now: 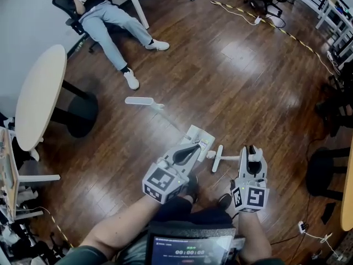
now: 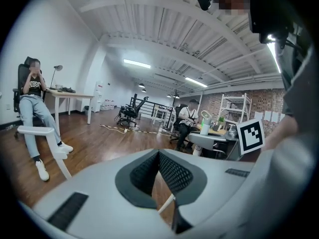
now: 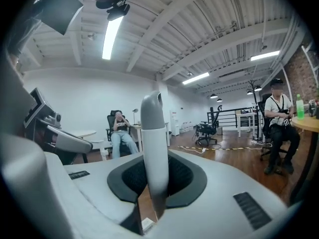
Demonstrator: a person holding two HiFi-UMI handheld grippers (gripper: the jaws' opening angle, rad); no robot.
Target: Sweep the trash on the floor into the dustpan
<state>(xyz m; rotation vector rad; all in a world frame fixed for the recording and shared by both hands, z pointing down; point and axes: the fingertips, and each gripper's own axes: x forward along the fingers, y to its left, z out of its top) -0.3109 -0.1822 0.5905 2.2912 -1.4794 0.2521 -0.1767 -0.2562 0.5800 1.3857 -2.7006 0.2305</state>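
In the head view a white dustpan sits on the wood floor just ahead of my feet. Its long stick runs up-left to a white grip, which shows at the left of the left gripper view as the grip. My left gripper is at the pan end, its pads shut on a thin white rod of the dustpan. My right gripper is shut on the broom's pale handle, which stands upright between its jaws. The broom's white T-shaped foot lies beside the pan. I can make out no trash.
A person sits sprawled in an office chair at the back left. A round table stands at the left and a dark stool at the right. A cable crosses the far floor. A tablet sits at my waist.
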